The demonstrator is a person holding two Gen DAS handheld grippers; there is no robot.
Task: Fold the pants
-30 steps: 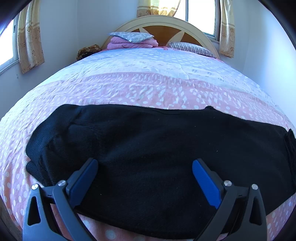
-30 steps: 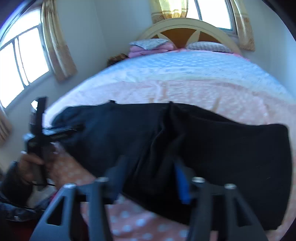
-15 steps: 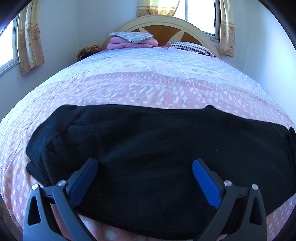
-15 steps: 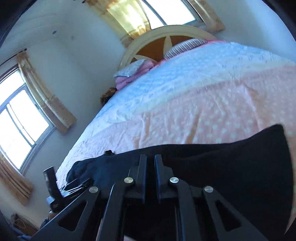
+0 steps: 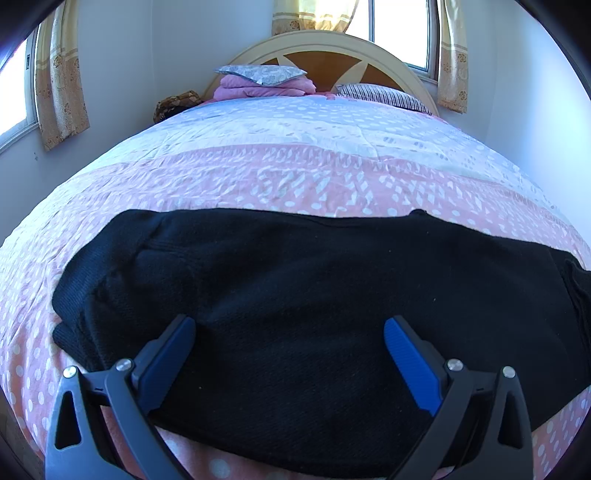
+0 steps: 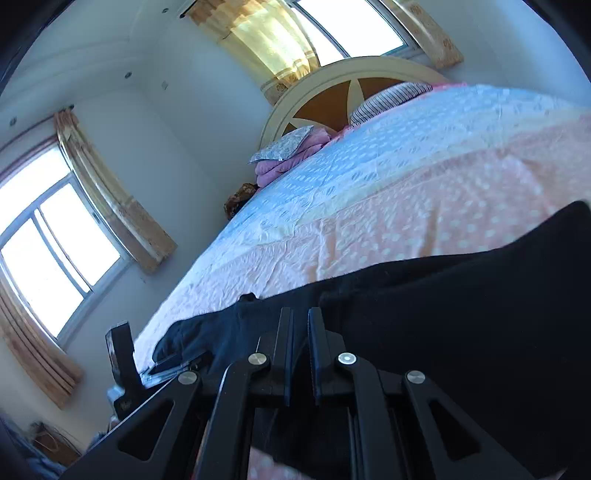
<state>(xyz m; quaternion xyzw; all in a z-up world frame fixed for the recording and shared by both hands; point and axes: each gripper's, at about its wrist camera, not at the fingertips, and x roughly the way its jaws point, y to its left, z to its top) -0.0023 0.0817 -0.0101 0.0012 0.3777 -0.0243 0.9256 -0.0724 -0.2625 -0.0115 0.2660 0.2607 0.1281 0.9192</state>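
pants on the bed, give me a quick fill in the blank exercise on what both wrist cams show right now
1. The pants spread across the bedspread are ____ in colour.
2. The left gripper has its jaws ____ over the fabric.
3. The right gripper has its jaws ____.
4. The pillow by the headboard has a ____ pattern.

Missing words: black; open; shut; striped

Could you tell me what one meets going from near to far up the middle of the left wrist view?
Left tool → black pants → pink dotted bedspread → pale blue part of the bedspread → headboard → window.
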